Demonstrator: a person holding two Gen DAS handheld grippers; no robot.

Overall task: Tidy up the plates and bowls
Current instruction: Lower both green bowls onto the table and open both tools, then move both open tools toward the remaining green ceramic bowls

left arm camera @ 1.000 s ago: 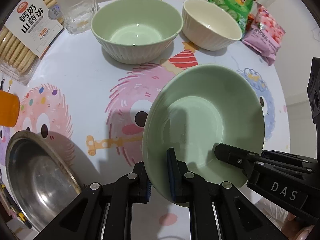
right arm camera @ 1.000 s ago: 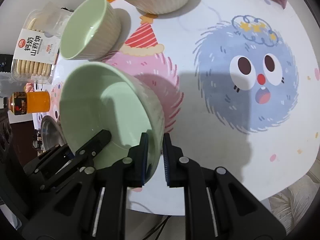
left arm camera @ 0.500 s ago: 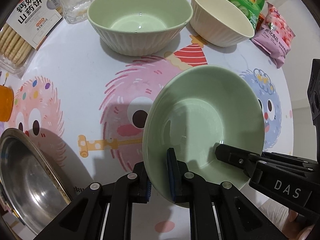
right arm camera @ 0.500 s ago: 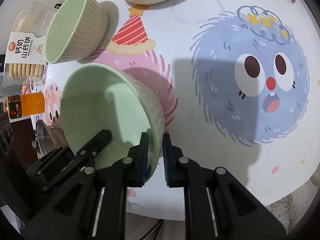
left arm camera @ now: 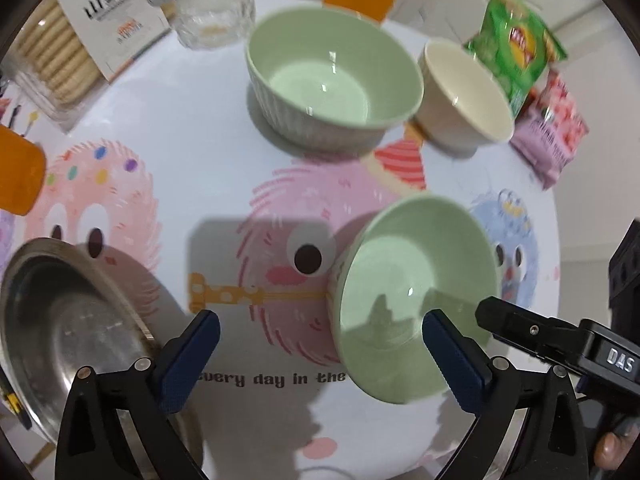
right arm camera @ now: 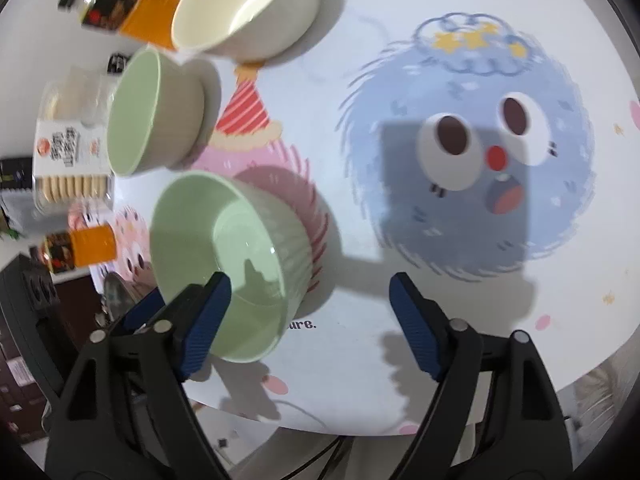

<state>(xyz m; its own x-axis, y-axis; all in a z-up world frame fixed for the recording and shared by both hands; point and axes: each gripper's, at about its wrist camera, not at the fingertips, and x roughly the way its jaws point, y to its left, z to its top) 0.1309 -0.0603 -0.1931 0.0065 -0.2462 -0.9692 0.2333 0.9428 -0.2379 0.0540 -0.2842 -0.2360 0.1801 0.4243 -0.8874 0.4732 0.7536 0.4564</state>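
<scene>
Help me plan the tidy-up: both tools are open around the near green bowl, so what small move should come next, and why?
Probably lift both tools clear of the near green bowl. The left tool and right tool have just been opening, and neither presses its rim now. It seems to sit on the table apart from the far green bowl and cream bowl.

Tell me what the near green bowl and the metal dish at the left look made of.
Near green bowl: probably glazed ceramic, possibly melamine; glossy, with sharp glints and ribbed outside. Metal dish: likely stainless steel; grey, dully mirror-like, faintly scuffed.
</scene>
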